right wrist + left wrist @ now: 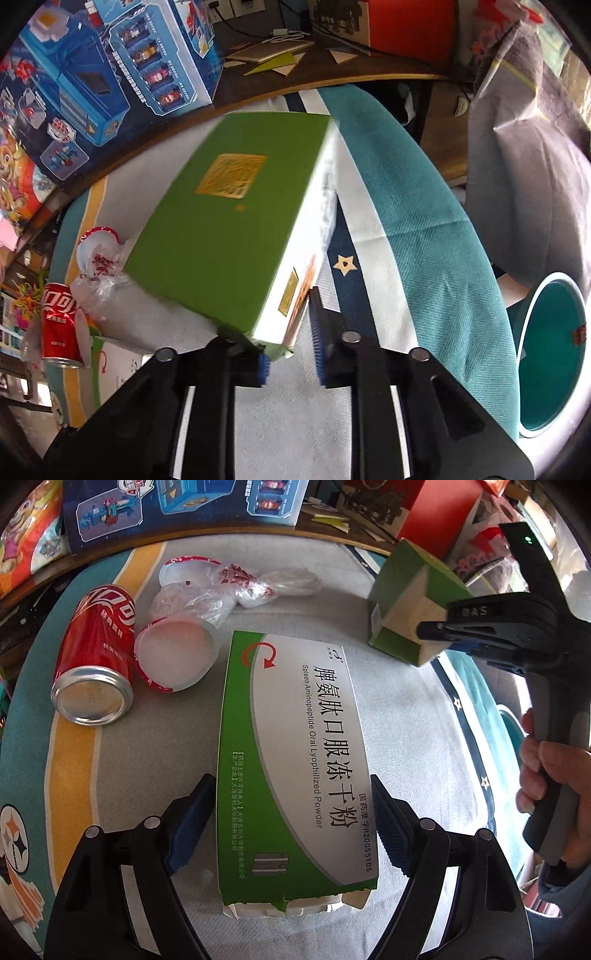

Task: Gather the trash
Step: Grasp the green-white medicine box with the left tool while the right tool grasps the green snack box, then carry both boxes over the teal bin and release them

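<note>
Trash lies spread on a patterned cloth (110,760), and two pieces are being taken at once. In the left wrist view the left claw (291,823) stands wide apart astride the near end of a long green-and-white medicine box (295,746) lying flat on the cloth; its blue pads (188,823) sit just beside the box's long sides, but whether they press on them I cannot tell. A red cola can (94,657) lies on its side just to the left, a red-rimmed plastic cup (175,657) next to it, and crumpled clear wrappers (236,583) behind.

The right claw (288,332) is clamped on the lower corner of a smaller green box (229,229), which looks lifted and tilted off the cloth; the left wrist view shows the same box (406,602) pinched in that claw, with the person's hand (550,771) on the handle. Blur on the box suggests it is being carried.

A white-rimmed teal bin (550,354) stands to the right, past the cloth's edge, well apart from the held box. The step in hand, as I judge it, is carrying the green box over the bin. Next, the right claw needs to reach above the opening and part, while the left claw closes on the medicine box.
</note>
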A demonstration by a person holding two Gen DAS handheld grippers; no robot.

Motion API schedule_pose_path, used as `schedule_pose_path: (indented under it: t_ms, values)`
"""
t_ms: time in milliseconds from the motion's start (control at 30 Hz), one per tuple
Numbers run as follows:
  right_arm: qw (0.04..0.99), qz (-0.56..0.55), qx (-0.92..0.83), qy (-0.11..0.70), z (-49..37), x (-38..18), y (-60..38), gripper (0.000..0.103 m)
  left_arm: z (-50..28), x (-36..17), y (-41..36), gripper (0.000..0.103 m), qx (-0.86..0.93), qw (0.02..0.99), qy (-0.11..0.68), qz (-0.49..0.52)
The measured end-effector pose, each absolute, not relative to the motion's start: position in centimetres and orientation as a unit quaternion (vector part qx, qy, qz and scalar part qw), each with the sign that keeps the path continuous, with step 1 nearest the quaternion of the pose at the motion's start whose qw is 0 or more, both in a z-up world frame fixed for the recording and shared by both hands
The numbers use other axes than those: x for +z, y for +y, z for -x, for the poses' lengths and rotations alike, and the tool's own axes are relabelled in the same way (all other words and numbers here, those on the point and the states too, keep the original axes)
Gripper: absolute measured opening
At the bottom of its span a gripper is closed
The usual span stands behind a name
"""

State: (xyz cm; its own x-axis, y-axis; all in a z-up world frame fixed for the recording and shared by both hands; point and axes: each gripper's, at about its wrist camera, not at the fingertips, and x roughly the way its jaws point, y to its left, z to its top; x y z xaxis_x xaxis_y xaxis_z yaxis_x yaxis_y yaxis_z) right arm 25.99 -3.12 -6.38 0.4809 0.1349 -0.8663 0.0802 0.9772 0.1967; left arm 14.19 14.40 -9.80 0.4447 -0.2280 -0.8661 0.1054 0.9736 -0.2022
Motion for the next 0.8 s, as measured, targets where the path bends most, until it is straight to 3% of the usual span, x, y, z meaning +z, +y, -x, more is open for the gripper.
schedule_pose_path:
  t_ms: [233, 800]
  values:
    - [0.849, -0.136, 0.052, 0.507, -23.6, -5.0, -5.4, 0.005, -14.5, -9.6, 13.4, 0.074, -0.081, 0.849, 0.518, 0.061]
    - [0.834, -0.193, 0.109, 0.505, -17.5, -2.7, -10.7, 0.005, -13.0, -6.0, 9.7, 0.073, -0.110, 0.856, 0.502, 0.058]
